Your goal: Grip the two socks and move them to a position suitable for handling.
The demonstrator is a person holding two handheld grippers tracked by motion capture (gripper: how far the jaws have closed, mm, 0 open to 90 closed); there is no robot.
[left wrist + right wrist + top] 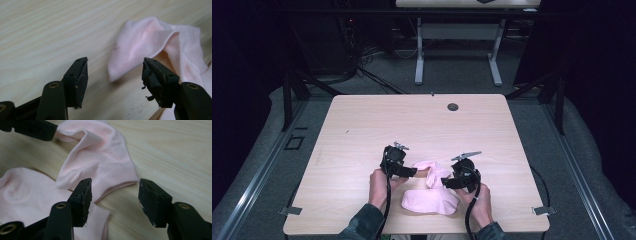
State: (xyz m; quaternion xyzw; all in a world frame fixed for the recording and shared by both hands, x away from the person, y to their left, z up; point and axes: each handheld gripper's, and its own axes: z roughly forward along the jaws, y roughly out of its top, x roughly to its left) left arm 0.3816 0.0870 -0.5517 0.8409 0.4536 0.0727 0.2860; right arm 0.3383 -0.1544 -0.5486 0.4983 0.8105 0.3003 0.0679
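Hovering apart-jawed, left gripper [416, 173] and right gripper [443, 183] flank pink sock [100, 157]; a shallow pinch could slip off the thin fabric.

We see two soft pink socks on the wooden table [362, 130]. The near sock [429, 201] lies flat by the table's front edge. The far sock [432, 172] is bent and bunched up, and it rests partly on the near one.

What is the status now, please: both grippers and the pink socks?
Left gripper open, right gripper open. Two pink socks on table, ungripped. Nothing blocking.
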